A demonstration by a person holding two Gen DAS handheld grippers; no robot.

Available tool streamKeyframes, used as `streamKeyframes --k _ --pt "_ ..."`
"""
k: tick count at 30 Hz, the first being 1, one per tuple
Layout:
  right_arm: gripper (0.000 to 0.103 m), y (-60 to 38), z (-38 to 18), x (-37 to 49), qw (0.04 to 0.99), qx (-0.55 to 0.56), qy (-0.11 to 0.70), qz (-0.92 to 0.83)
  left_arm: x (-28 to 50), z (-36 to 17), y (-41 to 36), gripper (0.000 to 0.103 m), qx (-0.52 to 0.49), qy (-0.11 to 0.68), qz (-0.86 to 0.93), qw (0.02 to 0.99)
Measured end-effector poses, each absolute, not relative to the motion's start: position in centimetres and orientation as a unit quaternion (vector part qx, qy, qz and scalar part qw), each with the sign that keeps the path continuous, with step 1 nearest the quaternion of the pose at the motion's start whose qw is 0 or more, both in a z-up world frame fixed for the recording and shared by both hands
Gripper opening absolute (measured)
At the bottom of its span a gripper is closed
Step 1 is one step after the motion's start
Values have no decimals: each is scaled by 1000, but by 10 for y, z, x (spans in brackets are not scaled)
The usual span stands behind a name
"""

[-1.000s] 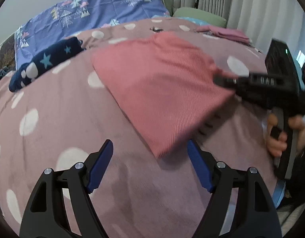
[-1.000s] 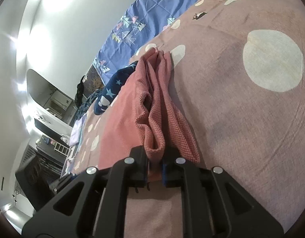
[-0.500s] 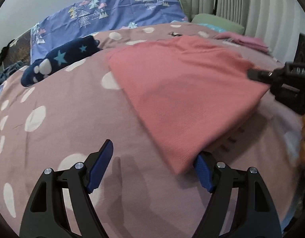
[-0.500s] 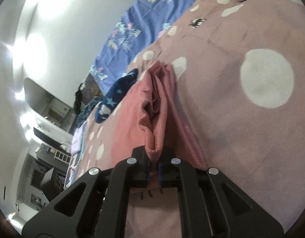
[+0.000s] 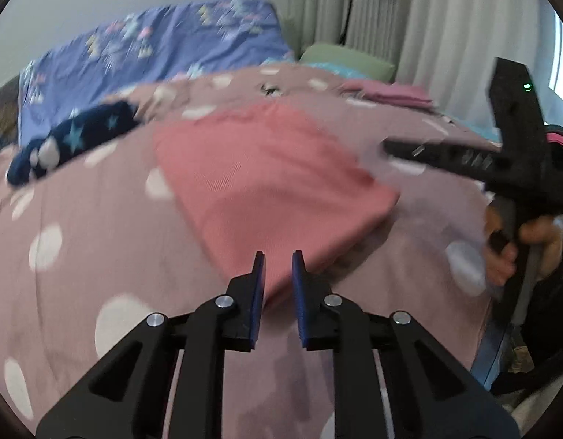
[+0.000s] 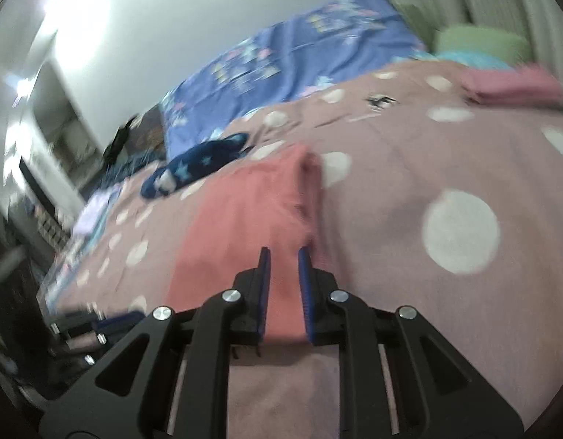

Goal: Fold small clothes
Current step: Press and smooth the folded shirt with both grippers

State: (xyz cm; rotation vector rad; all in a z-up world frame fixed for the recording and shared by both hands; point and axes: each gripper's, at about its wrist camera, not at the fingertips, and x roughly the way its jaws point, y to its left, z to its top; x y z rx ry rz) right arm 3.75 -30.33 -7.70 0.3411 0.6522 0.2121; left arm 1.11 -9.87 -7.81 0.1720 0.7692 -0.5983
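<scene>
A salmon-pink ribbed garment [image 5: 267, 186] lies folded flat on the mauve polka-dot bedspread [image 5: 80, 241]. My left gripper [image 5: 278, 263] hangs just over its near corner, jaws narrowed to a small gap with nothing between them. My right gripper [image 6: 283, 256] is slightly open over the garment's near edge [image 6: 245, 219], which lies loose between the pads. In the left wrist view the right gripper [image 5: 387, 146] sits just off the garment's right corner.
A navy star-print garment [image 5: 69, 139] lies at the back left. A folded pink stack [image 5: 387, 93] sits at the back right by a green pillow [image 5: 347, 62]. A blue patterned quilt [image 5: 153, 55] covers the head of the bed. Curtains hang behind.
The right gripper has let go of the bunched pink edge and the garment now lies flat. The left gripper's jaws have closed from wide to a narrow gap. Both views are motion-blurred.
</scene>
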Motion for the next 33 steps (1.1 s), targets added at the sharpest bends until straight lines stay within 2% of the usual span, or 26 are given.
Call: streamKeyframes --k 3,4,5,8,12,15,19,21,22,23,25,27,29,31,33 --pt "17 -295 -93 52 919 162 344 106 26 -96 -113 16 93 386 -276 875" --pt "13 -296 -105 58 914 160 361 91 33 -109 -116 16 98 405 -267 869" --pt "0 -298 -115 61 911 156 376 72 36 -121 -117 17 99 418 -263 864" --pt "0 -315 -129 60 898 196 386 72 36 -127 -111 17 83 413 -272 865" --pt "0 -309 -128 60 904 173 386 65 36 -129 -111 17 80 416 -274 863" --pt "7 -304 -128 59 906 167 381 71 36 -130 -114 17 89 412 -270 866" --pt "8 -306 -131 60 903 179 381 79 34 -130 -114 17 87 412 -270 866" --pt "17 -307 -129 58 904 175 381 82 34 -129 -113 17 88 412 -270 866" --pt "34 -305 -128 58 904 173 380 93 33 -129 -114 17 90 411 -269 866" --pt "55 -302 -127 59 903 171 379 111 32 -129 -115 17 92 411 -267 867" --pt "69 -290 -124 58 903 145 379 141 31 -129 -116 18 96 410 -265 868" --pt "69 -274 -122 57 911 88 385 119 31 -129 -117 18 99 409 -263 868" --pt "62 -264 -118 55 918 60 379 101 30 -128 -116 18 96 409 -263 869" --pt "34 -268 -108 50 927 72 357 93 30 -127 -115 18 92 409 -263 869" --pt "32 -279 -94 48 933 100 334 87 31 -127 -115 18 91 410 -263 868"
